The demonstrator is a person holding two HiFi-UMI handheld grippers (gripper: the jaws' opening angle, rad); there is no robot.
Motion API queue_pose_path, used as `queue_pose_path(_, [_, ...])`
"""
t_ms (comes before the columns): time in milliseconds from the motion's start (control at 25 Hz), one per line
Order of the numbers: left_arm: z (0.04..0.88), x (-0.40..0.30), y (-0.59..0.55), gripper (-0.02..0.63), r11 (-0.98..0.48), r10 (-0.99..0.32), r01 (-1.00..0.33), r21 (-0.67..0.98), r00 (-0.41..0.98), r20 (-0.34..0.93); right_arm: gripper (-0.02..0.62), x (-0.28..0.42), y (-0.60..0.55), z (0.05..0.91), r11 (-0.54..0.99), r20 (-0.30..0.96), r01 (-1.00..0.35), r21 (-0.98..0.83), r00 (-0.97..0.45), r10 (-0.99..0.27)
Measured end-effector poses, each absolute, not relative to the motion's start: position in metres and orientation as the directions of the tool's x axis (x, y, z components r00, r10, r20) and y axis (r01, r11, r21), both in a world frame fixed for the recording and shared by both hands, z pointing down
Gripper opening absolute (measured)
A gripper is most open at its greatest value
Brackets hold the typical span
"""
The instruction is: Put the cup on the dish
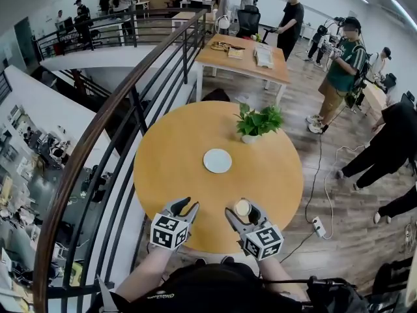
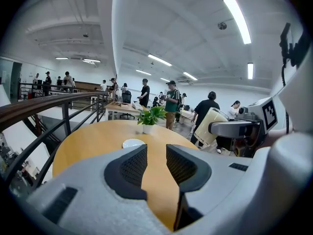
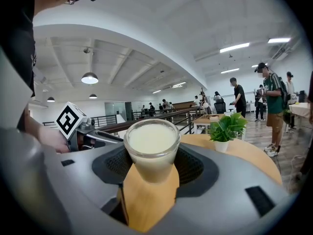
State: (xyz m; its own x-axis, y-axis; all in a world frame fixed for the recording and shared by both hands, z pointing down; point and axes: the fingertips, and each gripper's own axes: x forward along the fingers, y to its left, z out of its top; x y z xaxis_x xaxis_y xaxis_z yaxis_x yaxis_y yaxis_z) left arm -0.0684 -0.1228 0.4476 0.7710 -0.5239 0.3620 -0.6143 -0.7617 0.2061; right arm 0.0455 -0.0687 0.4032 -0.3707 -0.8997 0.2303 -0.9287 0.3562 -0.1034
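The cup [image 3: 152, 146], a clear glass filled almost to the rim with a pale creamy liquid, stands upright between the fingers of the right gripper [image 1: 244, 214], which pinch it low on both sides. Whether its base touches the round wooden table [image 1: 163, 155] I cannot tell. To the left of those fingers, apart from them, the left gripper [image 1: 184, 208] has its fingers spread a little with only tabletop showing in the gap. The white dish [image 1: 217, 160] lies flat near the middle of the table, ahead of both pairs of fingers and roughly between their lines, with bare wood from cup to dish. Beyond the dish, further out from the right fingers, a small white pot holds a leafy green plant [image 1: 257, 121]. Each gripper carries a cube with black-and-white square markers. A curved dark railing [image 1: 130, 90] runs past the left fingers' side, and people stand around a rectangular table [image 1: 244, 62] further back.
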Motion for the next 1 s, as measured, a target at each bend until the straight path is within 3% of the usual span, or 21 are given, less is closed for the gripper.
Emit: queue_pose_path(1000, [0.450,0.029,-0.140,0.114,-0.691,-0.606,-0.704,0.166,0.689,0.397,0.256,0.124,-0.106,0.410,0.479,0.209,-0.867,-0.138,-0.499,-0.841])
